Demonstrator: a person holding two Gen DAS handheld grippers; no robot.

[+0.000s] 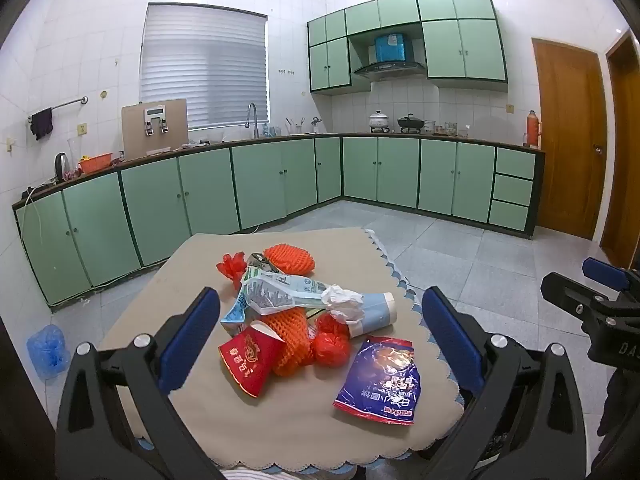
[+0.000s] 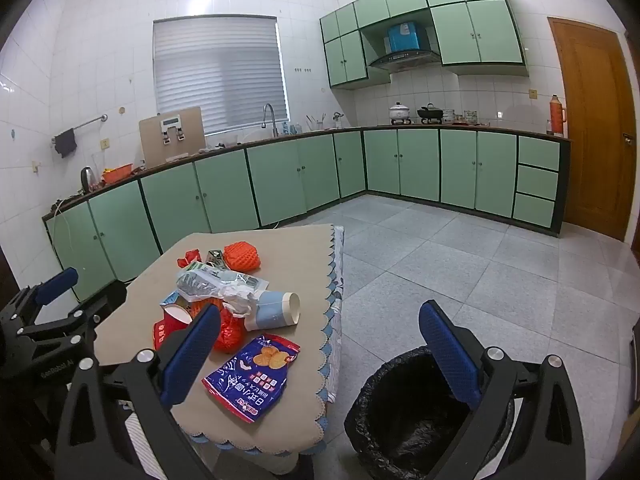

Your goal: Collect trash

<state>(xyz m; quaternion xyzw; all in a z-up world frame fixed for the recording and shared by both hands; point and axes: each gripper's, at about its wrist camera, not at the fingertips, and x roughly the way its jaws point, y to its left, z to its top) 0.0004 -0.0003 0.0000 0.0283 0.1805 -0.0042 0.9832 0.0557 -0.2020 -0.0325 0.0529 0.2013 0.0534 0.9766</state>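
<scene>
Your left gripper (image 1: 320, 332) stands fully open and empty at the lower centre of the left wrist view, its blue pads flanking a trash pile on the beige-clothed table (image 1: 288, 420): red paper cup (image 1: 250, 360), orange foam nets (image 1: 290, 340), blue snack bag (image 1: 380, 380) and crumpled white tissue (image 1: 344, 300). Your right gripper (image 2: 320, 344) is likewise open and empty, with the black-lined trash bin (image 2: 400, 420) at the lower right of its frame, beside the table.

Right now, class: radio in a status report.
Left gripper and right gripper open, empty. Trash pile untouched on table. Bin clear.
</scene>
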